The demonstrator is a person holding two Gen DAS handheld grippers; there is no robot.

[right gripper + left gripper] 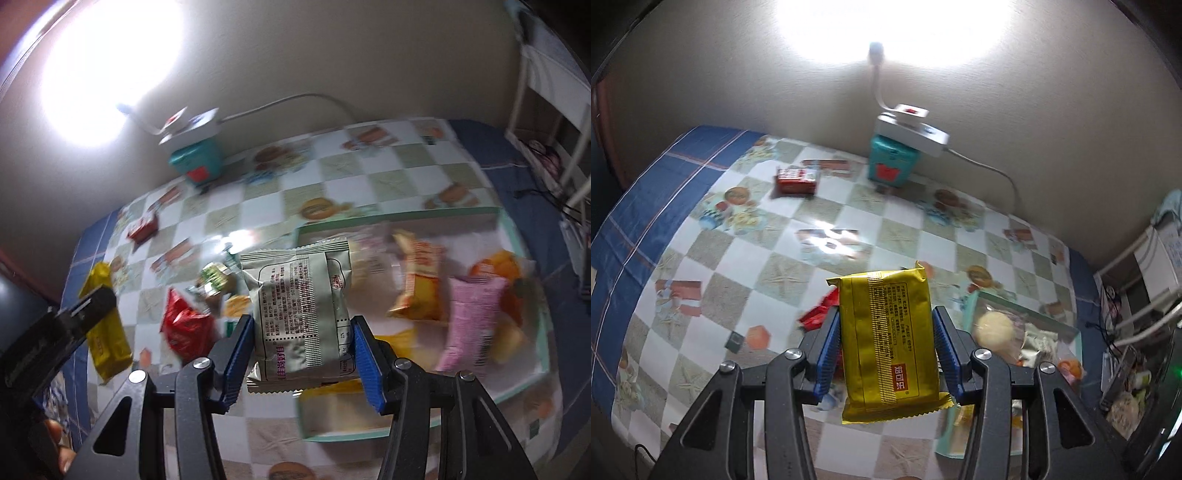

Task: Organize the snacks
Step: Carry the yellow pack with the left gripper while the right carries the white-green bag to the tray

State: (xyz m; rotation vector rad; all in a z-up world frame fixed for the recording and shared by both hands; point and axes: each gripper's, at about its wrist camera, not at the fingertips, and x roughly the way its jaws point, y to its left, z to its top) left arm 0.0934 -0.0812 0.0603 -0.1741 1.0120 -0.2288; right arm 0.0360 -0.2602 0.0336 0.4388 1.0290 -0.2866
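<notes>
My left gripper [886, 343] is shut on a yellow snack packet [886, 343], lifted above the checkered tablecloth [783, 266]. The same yellow packet [107, 325] and the left gripper [92, 306] show at the left of the right wrist view. My right gripper [301, 343] is shut on a pale grey-green snack packet [301, 314], held above the near-left corner of a mint-rimmed tray [517, 221]. That tray [979, 299] holds several snacks, among them an orange bag [421, 280] and a pink bag [469, 321]. A red packet [184, 325] and a green-topped snack [216, 280] lie on the table beside it.
A red box [796, 180] lies at the far left of the table. A teal box [892, 162] with a white power strip [916, 133] and lamp stands against the wall. A white rack [1145, 273] is off the table's right edge.
</notes>
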